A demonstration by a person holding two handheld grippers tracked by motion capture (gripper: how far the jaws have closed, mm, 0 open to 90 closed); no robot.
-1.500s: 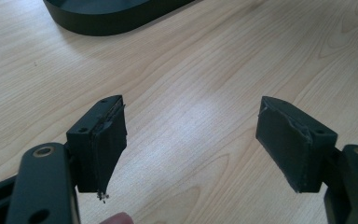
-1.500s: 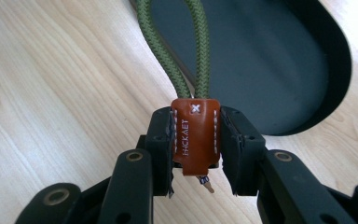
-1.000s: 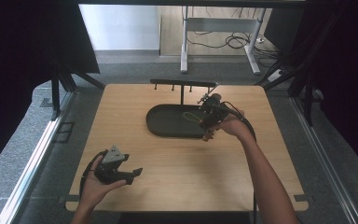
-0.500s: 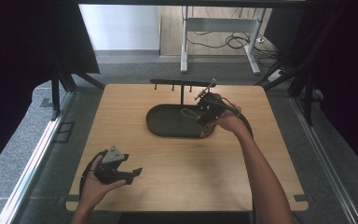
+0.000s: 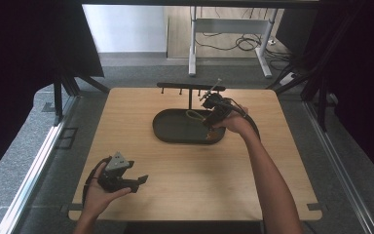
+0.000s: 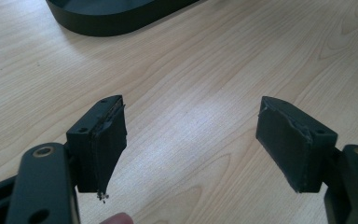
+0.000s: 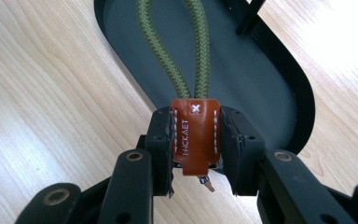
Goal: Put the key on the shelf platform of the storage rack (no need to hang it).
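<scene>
My right gripper (image 7: 195, 140) is shut on the brown leather tab (image 7: 195, 135) of a key fob. Its olive green cord loop (image 7: 177, 60) reaches forward over the black oval tray (image 7: 256, 79). In the high view the right gripper (image 5: 213, 114) hovers over the right end of the tray (image 5: 175, 131), and the cord loop (image 5: 194, 115) shows faintly beside it. My left gripper (image 5: 139, 181) rests in the hand at the table's front left, open. In the left gripper view its pads (image 6: 109, 140) stand wide apart over bare wood, with nothing between them.
A black rack with small pegs (image 5: 190, 88) stands on a post at the back of the tray. The wooden table (image 5: 199, 180) has broad free room in front of the tray. Dark curtains flank both sides. A tray edge (image 6: 116, 18) shows far ahead of the left gripper.
The right hand and its gripper have drifted slightly toward the back of the tray, nearer the rack. The left hand has stayed where it was.
</scene>
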